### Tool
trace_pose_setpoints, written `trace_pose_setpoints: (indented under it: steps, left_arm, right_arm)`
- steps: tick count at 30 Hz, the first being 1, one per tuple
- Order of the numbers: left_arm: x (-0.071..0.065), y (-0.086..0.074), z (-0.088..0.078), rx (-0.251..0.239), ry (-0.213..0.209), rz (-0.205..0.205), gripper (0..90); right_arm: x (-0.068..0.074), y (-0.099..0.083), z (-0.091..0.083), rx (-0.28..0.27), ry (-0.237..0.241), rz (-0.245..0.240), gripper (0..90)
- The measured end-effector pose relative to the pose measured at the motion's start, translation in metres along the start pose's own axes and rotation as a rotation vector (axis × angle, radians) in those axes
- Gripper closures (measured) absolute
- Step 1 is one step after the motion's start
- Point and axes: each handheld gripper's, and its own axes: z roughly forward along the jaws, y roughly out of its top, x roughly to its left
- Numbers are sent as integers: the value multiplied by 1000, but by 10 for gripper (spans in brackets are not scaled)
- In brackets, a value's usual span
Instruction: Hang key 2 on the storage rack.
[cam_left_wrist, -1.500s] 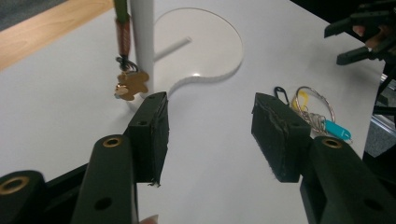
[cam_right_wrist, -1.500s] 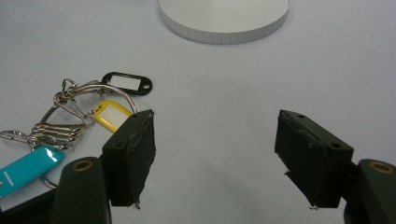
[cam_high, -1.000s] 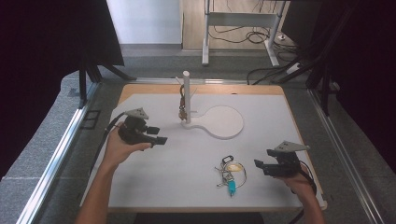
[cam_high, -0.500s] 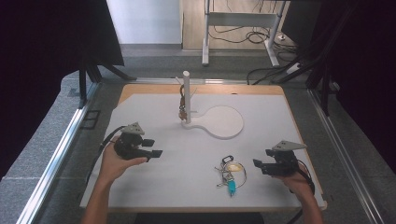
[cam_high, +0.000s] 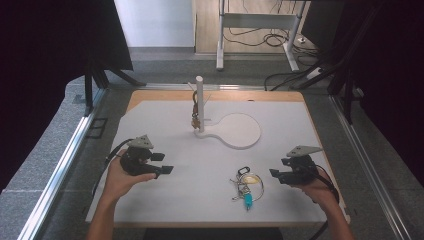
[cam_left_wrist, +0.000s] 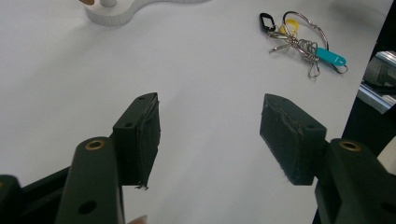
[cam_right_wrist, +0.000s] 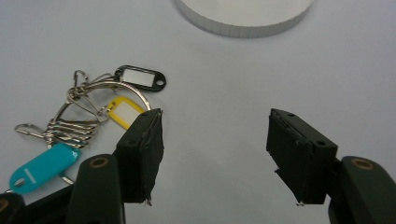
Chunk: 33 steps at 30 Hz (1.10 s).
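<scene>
Now key bunch (cam_high: 244, 184) seen flat on table (cam_high: 165, 125); right gripper (cam_high: 278, 174) beside it, jaws apart, just closing, nothing between; left gripper (cam_high: 161, 163) jaws apart, just opening, nothing gripped.

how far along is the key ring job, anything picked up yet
Nothing looks done yet: the key bunch lies flat on the white table, apart from the post stand. In hand: the right gripper sits beside it, jaws open and empty, just been closing. The left gripper is open too. Grasping and moving the bunch remain.
</scene>
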Motion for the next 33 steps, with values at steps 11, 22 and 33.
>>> trace_pose_setpoints:
  steps: [11, 22, 33]
  left_arm:
    - [-2, -2, -1, 12, 1, 14, 382]
    - [-4, -3, 0, 24, -5, 18, 380]
    - [-5, -4, 2, 35, -9, 26, 380]
  right_arm:
    - [12, 30, 11, 135, 34, -88, 408]
    - [24, 40, 44, 274, 97, -177, 492]
    - [28, 43, 58, 320, 126, -205, 552]
